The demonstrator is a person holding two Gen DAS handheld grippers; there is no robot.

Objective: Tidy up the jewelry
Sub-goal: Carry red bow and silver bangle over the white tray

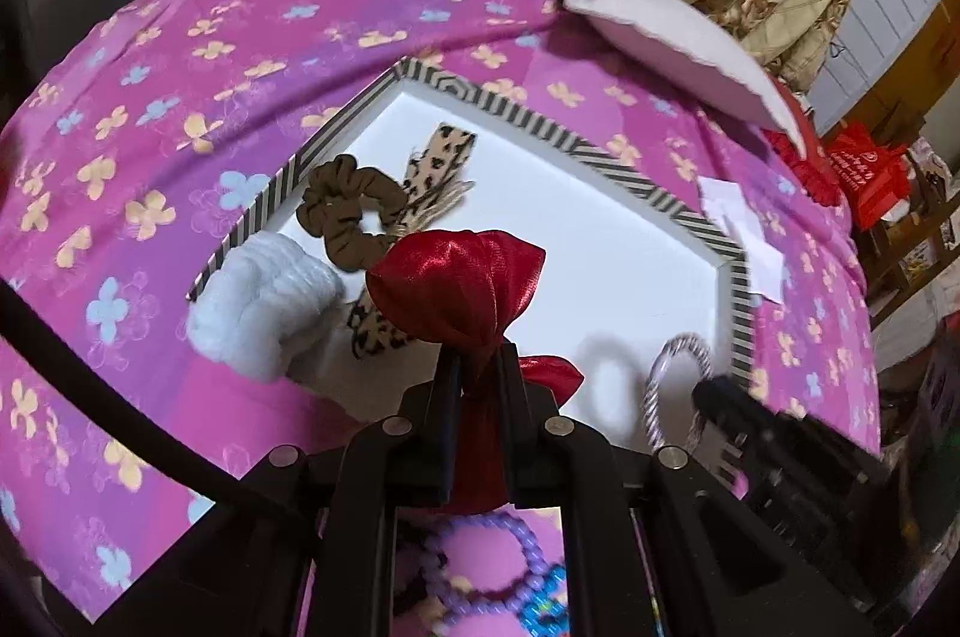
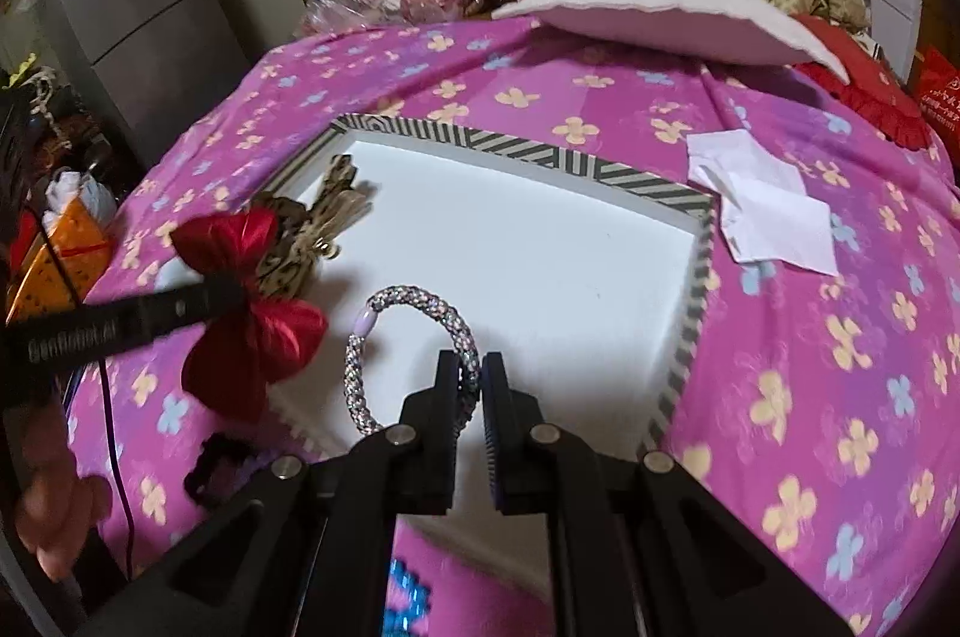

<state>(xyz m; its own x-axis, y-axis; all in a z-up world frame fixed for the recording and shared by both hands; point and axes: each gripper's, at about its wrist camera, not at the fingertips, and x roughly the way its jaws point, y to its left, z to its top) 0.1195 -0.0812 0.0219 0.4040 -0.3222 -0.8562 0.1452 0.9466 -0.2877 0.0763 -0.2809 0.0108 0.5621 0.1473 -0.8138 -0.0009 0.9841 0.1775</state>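
Fingers of the left gripper are pinching the red bow above the striped box; the right gripper is clamping a beaded bracelet, seemingly just over the box floor.

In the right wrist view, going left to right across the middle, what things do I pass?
Left tool holding the red satin bow → sparkly beaded bracelet gripped by the right tool → striped rim of the white tray → white crumpled paper on the pink flowered bedsheet.
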